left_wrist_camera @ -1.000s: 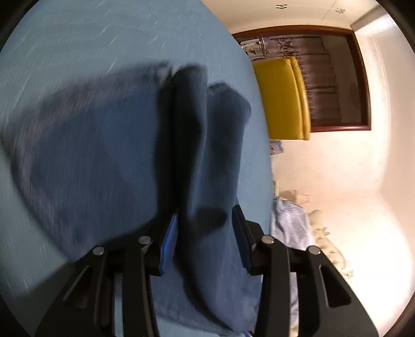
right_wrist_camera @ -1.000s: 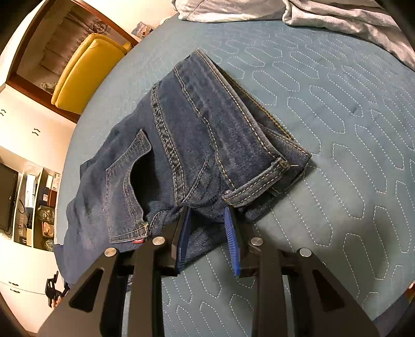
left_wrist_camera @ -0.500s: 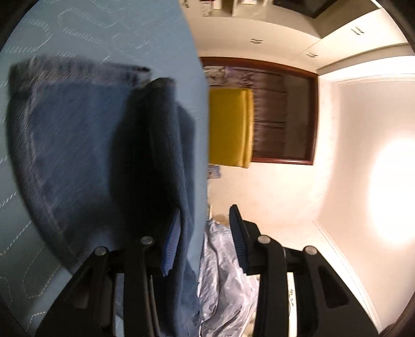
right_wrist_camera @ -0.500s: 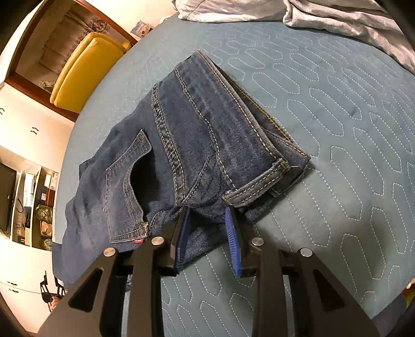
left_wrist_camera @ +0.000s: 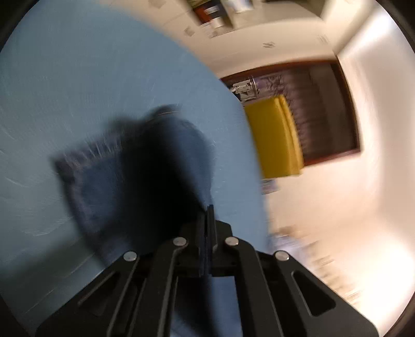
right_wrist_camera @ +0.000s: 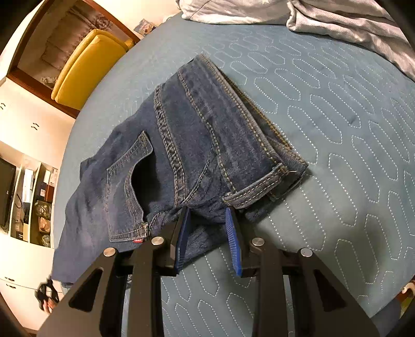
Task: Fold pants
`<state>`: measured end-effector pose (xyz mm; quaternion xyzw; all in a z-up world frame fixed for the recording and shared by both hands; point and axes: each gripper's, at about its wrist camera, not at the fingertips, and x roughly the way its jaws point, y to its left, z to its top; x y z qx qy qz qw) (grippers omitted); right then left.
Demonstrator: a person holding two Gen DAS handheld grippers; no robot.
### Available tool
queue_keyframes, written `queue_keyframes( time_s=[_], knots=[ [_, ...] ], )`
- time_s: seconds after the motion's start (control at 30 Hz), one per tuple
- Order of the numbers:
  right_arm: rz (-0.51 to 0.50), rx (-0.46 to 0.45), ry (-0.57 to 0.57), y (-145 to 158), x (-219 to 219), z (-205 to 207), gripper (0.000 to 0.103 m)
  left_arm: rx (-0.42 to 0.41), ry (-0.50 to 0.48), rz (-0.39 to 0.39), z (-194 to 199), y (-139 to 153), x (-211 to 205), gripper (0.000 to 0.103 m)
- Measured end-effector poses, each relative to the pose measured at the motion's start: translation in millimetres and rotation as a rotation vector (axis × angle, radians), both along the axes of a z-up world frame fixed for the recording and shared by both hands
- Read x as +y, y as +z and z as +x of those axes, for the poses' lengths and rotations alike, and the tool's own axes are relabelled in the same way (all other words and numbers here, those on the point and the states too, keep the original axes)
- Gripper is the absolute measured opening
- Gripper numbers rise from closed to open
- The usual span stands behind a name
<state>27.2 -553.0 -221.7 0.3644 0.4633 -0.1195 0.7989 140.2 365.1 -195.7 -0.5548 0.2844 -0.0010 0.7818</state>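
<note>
The jeans (right_wrist_camera: 186,155) are lying on the quilted blue bed (right_wrist_camera: 337,155), already doubled over so the leg hems (right_wrist_camera: 262,189) are sitting on top near the seat, with a back pocket (right_wrist_camera: 124,191) showing to the left in the right wrist view. The bundle's long axis is running away from the right gripper (right_wrist_camera: 207,233) toward the far edge of the bed, slanting slightly right.

The right gripper is resting low at the near end of the bundle, its jaws standing apart with denim lying between the blue pads (right_wrist_camera: 232,241); it is not pinching anything. The cloth is directly ahead of it and touching, so this is the nearer hand for the near end.

The left gripper (left_wrist_camera: 207,233) is working from the other side. Its view is badly smeared, but its jaws are pressed together with a thin strip of dark cloth caught between them, and more jeans (left_wrist_camera: 145,176) are hanging or trailing out ahead and to its left over the bed. I'd judge it is carrying a fold of denim across.

A yellow chair (right_wrist_camera: 85,67) is standing beyond the bed, and a grey blanket (right_wrist_camera: 337,23) is heaped at the far side.

The next fold looks to hinge on the left gripper laying its edge across the long axis while the right pins the near end.
</note>
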Motion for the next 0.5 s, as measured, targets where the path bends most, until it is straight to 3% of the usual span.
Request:
queue_keyframes(
  time_s=[0.03, 0.1, 0.13, 0.17, 0.2, 0.27, 0.33, 0.5],
  knots=[
    [0.020, -0.008, -0.011, -1, -3, -1, 0.028, 0.014, 0.015, 0.009, -10, 2, -1, 0.001],
    [0.059, -0.018, -0.025, -4, -7, -3, 0.028, 0.110, 0.012, 0.005, -15, -27, 6, 0.001],
    [0.058, -0.020, -0.020, -3, -7, -3, 0.029, 0.138, 0.003, -0.061, -13, -43, 11, 0.001],
    [0.053, -0.024, -0.016, -2, -7, -4, 0.035, 0.142, 0.017, -0.137, -16, -59, 16, 0.003],
    [0.052, -0.040, -0.011, 1, -7, -5, 0.040, 0.130, 0.025, -0.158, -17, -63, 18, 0.004],
    [0.097, -0.093, -0.003, 4, -10, -5, 0.065, 0.079, 0.031, -0.157, -17, -61, 23, 0.023],
    [0.126, -0.119, -0.022, 6, -13, -4, 0.071, 0.045, 0.028, -0.194, -20, -67, 31, 0.024],
    [0.154, -0.143, -0.098, 8, -19, -15, 0.081, 0.064, 0.006, -0.181, 2, -60, 40, 0.024]
  ],
)
